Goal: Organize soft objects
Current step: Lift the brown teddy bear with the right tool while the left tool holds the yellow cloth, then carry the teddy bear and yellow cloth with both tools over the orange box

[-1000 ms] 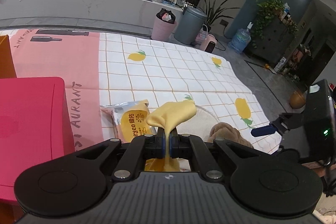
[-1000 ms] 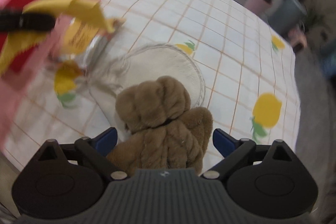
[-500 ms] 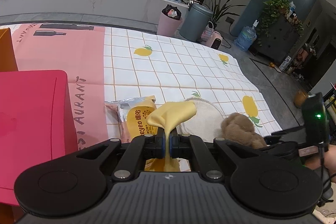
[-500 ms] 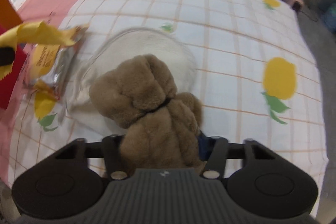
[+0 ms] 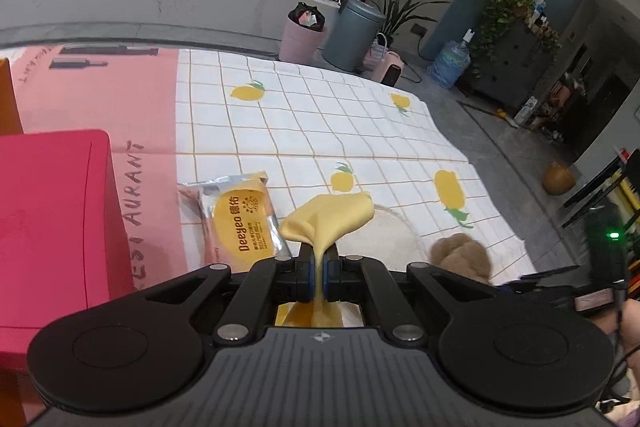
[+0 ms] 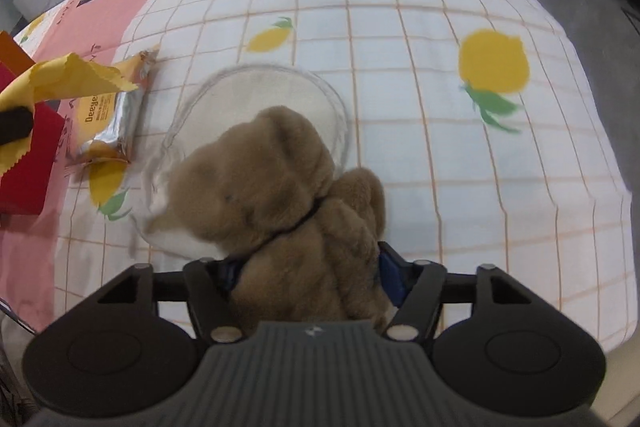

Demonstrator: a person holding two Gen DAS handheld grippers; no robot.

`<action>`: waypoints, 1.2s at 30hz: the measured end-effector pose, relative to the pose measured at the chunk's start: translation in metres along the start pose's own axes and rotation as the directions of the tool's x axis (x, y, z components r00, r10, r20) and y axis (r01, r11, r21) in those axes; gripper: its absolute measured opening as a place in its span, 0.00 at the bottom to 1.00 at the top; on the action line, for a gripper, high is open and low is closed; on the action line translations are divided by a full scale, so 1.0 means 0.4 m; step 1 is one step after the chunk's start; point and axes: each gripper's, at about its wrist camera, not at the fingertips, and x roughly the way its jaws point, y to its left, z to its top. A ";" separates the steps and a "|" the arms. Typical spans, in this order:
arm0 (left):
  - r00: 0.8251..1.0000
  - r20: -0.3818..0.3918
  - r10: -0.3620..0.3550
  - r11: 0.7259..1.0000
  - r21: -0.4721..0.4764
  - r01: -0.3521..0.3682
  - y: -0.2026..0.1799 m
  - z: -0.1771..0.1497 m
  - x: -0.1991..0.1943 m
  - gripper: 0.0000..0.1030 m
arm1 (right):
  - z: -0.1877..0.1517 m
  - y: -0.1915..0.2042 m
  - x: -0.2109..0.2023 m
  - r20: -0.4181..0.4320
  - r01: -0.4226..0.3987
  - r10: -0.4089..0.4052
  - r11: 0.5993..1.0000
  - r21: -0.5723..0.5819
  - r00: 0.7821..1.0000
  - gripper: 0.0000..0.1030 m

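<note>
Plush and brown, the teddy bear [image 6: 280, 203] is the thing to mind — it sits between the fingers of your right gripper [image 6: 306, 279], its head leaning over the near rim of the round white pad [image 6: 276, 87] on the lemon-print tablecloth [image 6: 420, 27]. Those jaws are opening at this moment, with the bear's body between them; the blue pads look to sit against its flanks, but the fur hides whether they press, so I would not count it as held.

Expect it to be light and very squashy. The pile will give a long way before you feel any resistance, and a loose pinch on fur alone is likely to slide off. Take it across the torso, below the dark collar, where the stuffing is thickest — not by an ear or limb, which would let it swing.

Your left gripper [image 5: 318, 279] is pinched tight on a yellow cloth [image 5: 328, 217], which droops limp over the fingertips; it hangs above the near-left edge of the pad. A thin cloth like this weighs almost nothing and folds wherever it likes, so keep the pinch.

Left of the pad lies a foil snack packet [image 5: 240, 223], crinkly and probably slippery. Beyond it, further left, stands a red box [image 5: 52, 211].
</note>
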 end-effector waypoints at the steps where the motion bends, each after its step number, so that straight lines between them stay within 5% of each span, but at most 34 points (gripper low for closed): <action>1: 1.000 0.003 0.003 1.000 0.006 -0.003 -0.003 0.000 0.000 0.04 | -0.007 -0.013 -0.002 0.006 -0.020 0.019 1.000 0.023 1.000 0.66; 9: 1.000 -0.015 -0.006 1.000 0.018 0.006 -0.007 -0.004 0.019 0.04 | -0.045 -0.127 0.005 0.043 -0.163 0.157 0.950 0.266 0.987 0.64; 11: 1.000 -0.020 -0.003 1.000 0.019 0.003 -0.007 -0.005 0.023 0.04 | -0.048 -0.151 0.003 0.061 -0.185 0.175 0.928 0.324 0.983 0.54; 17: 1.000 -0.019 0.007 0.999 0.038 -0.006 -0.017 -0.008 0.018 0.04 | -0.052 -0.093 -0.025 0.094 -0.069 0.054 0.984 0.165 0.994 0.42; 20: 1.000 -0.015 0.017 0.998 0.063 -0.017 -0.027 -0.006 0.011 0.04 | -0.049 -0.096 -0.042 0.062 0.001 -0.016 0.973 0.233 0.998 0.42; 25: 0.999 0.000 0.052 0.994 0.099 -0.052 -0.048 -0.001 -0.027 0.04 | -0.047 -0.024 -0.121 0.138 0.017 -0.038 0.988 0.154 0.990 0.42; 30: 0.998 0.026 0.049 0.993 0.109 -0.052 -0.068 0.023 -0.115 0.04 | -0.035 0.083 -0.230 0.291 0.075 -0.129 0.979 0.189 0.948 0.42; 36: 0.988 0.122 0.094 0.983 0.149 -0.111 -0.038 0.056 -0.290 0.04 | -0.013 0.293 -0.352 0.450 0.046 -0.081 0.995 0.088 0.890 0.43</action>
